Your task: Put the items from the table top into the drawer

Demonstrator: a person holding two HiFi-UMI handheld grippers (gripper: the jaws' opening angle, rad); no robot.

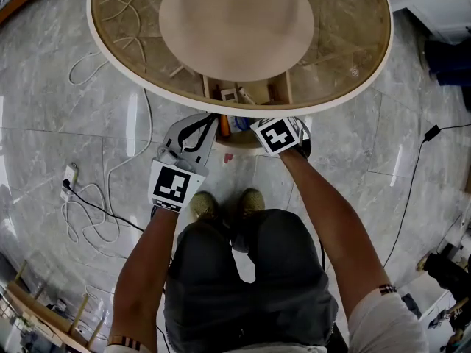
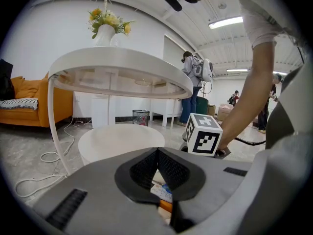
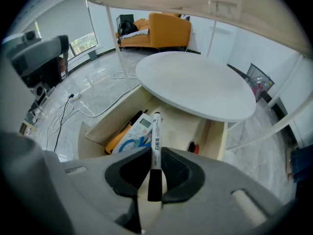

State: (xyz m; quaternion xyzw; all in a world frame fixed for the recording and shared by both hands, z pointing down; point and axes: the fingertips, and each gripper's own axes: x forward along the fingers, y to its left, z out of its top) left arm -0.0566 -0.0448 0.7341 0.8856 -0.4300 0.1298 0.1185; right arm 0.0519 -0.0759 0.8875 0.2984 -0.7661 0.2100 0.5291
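My right gripper [image 3: 155, 156] is shut on a white marker with a black cap [image 3: 156, 129] and points steeply down. The marker's tip hangs over the open wooden drawer [image 3: 217, 136] under the round table. In the drawer lie an orange item [image 3: 117, 138], a white device with a small screen [image 3: 142, 124], a blue-and-white packet [image 3: 132, 143] and a red pen [image 3: 193, 147]. My left gripper [image 2: 157, 153] is level beside the drawer, its fingertips meeting with nothing between them. The right gripper's marker cube [image 2: 203, 133] shows just beyond it.
The round glass-topped table [image 1: 353, 72] has a white lower shelf [image 3: 195, 84] just above the drawer. White cables [image 1: 96, 204] and a black cable [image 1: 412, 190] lie on the marble floor. The person's feet [image 1: 228, 204] stand before the drawer. An orange sofa [image 2: 29, 102] is off to the left gripper's left.
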